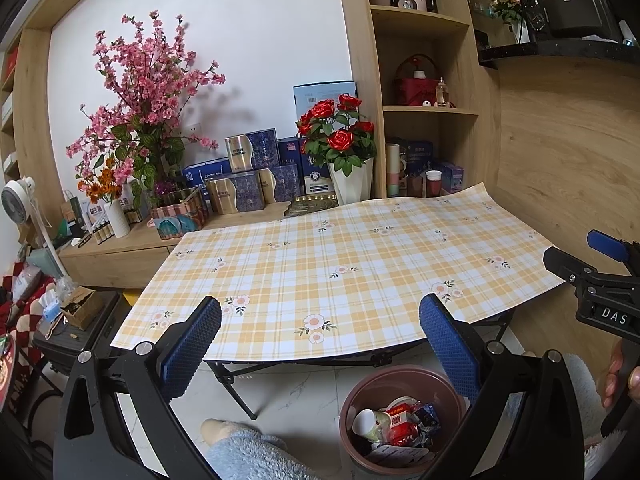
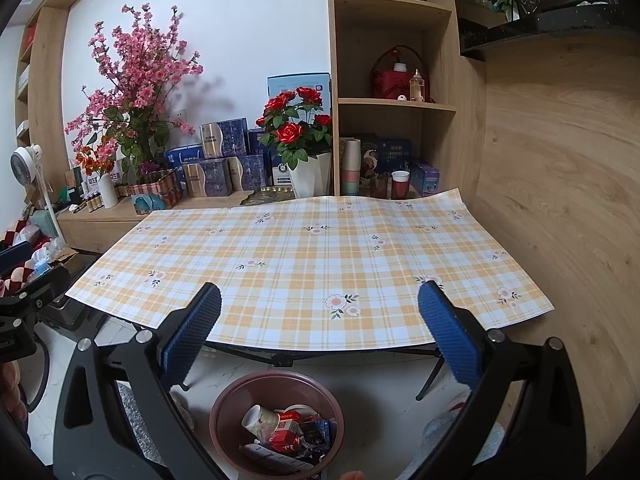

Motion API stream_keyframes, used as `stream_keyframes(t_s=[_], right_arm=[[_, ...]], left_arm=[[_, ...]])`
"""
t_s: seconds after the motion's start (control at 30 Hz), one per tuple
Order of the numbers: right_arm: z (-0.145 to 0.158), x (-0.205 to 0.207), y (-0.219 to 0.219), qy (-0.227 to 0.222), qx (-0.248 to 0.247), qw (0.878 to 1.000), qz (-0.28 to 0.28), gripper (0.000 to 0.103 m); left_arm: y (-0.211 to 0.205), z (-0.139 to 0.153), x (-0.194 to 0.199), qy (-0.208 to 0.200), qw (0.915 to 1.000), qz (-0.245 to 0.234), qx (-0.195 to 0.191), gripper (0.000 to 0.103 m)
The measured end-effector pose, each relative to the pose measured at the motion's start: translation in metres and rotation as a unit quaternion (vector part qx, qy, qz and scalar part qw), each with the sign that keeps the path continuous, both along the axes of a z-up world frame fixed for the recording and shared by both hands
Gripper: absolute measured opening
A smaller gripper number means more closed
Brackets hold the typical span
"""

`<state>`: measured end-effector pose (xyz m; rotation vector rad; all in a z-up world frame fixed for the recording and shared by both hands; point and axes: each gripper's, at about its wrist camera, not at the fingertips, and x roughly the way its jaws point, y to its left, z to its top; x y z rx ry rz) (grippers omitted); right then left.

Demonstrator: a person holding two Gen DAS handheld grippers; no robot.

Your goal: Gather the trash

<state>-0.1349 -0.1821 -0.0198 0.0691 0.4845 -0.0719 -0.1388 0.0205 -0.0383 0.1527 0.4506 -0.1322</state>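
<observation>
Nearest you, your left hand-held gripper and your right hand-held gripper both stand with their blue-padded jaws spread wide and nothing between them, hanging over the near edge of the worktop.

Just below them, on the pale tiled floor, sits the round brown plastic bin. The trash is in there: a crumpled white paper cup lying on its side, red printed wrappers, a dark foil packet and a flat strip of printed paper near the front rim. Judge all of it as very light and easily crushed. The cup would give under a firm squeeze, so pinch it across the rim or the body with little force. The foil and wrappers look slick and thin; take them at a raised crease or fold, since a flat pinch would likely slide off. The bin itself looks stiff enough to be taken by its rim, one jaw inside and one outside.

Beyond, the folding worktop with its yellow plaid, flower-printed cloth shows no litter from either wrist view, so collection looks close to finished.

Farther back, the wooden ledge holds blue gift boxes, a white vase of red roses and pink blossom branches. Treat none of these as trash.
</observation>
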Motion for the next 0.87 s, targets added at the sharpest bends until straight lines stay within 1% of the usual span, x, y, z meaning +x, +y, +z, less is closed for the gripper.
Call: stream_keyframes(t_s=[0.17, 0.27, 0.33, 0.43, 0.5, 0.6, 0.77, 0.87], right_arm=[[0.0, -0.001, 0.003, 0.0, -0.001, 1.0, 0.003, 0.097], [0.0, 0.0, 0.003, 0.0, -0.002, 1.0, 0.003, 0.097], [0.001, 0.0, 0.003, 0.0, -0.001, 1.0, 0.002, 0.097], [0.002, -0.001, 0.001, -0.003, 0.0, 1.0, 0.0, 0.097], [0.004, -0.003, 0.001, -0.005, 0.0, 1.0, -0.001, 0.097], [0.005, -0.004, -0.001, -0.004, 0.002, 1.0, -0.003, 0.097], [0.008, -0.007, -0.002, -0.01, -0.003, 1.0, -0.003, 0.097], [0.008, -0.006, -0.002, -0.01, -0.005, 1.0, -0.001, 0.097]], left_arm=[[0.0, 0.0, 0.0, -0.001, 1.0, 0.002, -0.001, 0.097], [0.004, 0.002, 0.001, -0.005, 0.9998, 0.014, -0.01, 0.097], [0.006, 0.003, 0.002, -0.004, 0.9996, 0.025, -0.009, 0.097], [0.008, 0.005, 0.001, -0.008, 0.9995, 0.027, -0.01, 0.097], [0.008, 0.006, -0.001, -0.02, 0.9992, 0.035, -0.005, 0.097], [0.006, 0.009, -0.002, -0.023, 0.9993, 0.03, -0.001, 0.097], [0.002, 0.01, -0.006, -0.034, 0.9987, 0.035, 0.015, 0.097], [-0.001, 0.009, -0.008, -0.035, 0.9989, 0.026, 0.018, 0.097]])
